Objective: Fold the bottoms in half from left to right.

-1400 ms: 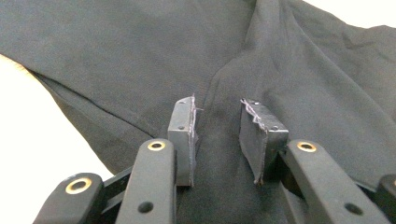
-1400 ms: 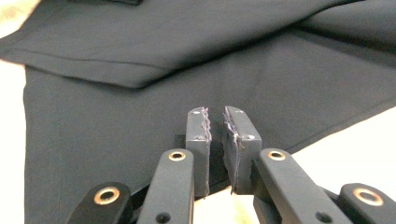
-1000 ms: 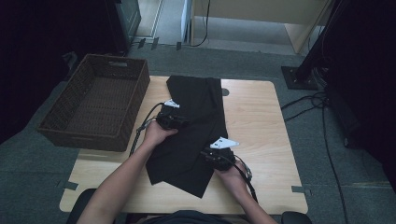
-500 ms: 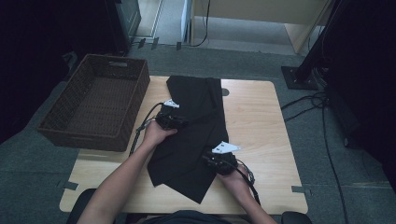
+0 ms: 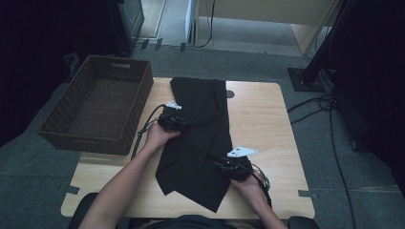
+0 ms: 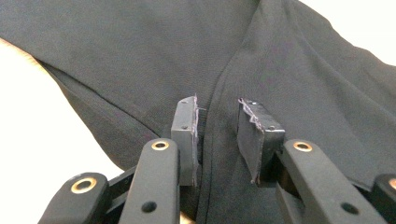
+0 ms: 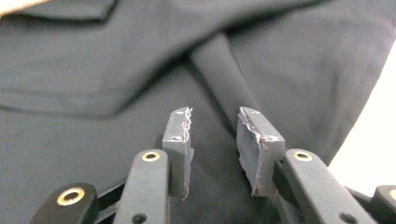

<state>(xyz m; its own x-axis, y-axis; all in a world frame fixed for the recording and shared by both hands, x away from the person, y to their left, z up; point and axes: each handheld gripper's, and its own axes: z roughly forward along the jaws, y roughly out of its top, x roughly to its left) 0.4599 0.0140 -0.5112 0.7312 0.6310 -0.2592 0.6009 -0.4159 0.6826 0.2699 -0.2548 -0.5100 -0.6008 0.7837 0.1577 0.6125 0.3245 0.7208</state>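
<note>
Wooden table [image 5: 267,124] carrying black garment [image 5: 200,133], folded lengthwise, partway done. Left gripper [image 6: 217,135] jaws parted, fabric ridge lying between, unpinched. Right gripper [image 7: 212,140] jaws just been opening, cloth beneath, nothing gripped. Wicker basket [image 5: 102,102] waiting; cross-folds remaining.

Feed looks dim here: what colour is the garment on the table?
Plain black garment, no pattern; clearest in the left gripper view.

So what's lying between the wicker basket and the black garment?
Bare tabletop, plus the left gripper with its trailing cable, at the black garment edge nearest the wicker basket, in the high view.
</note>
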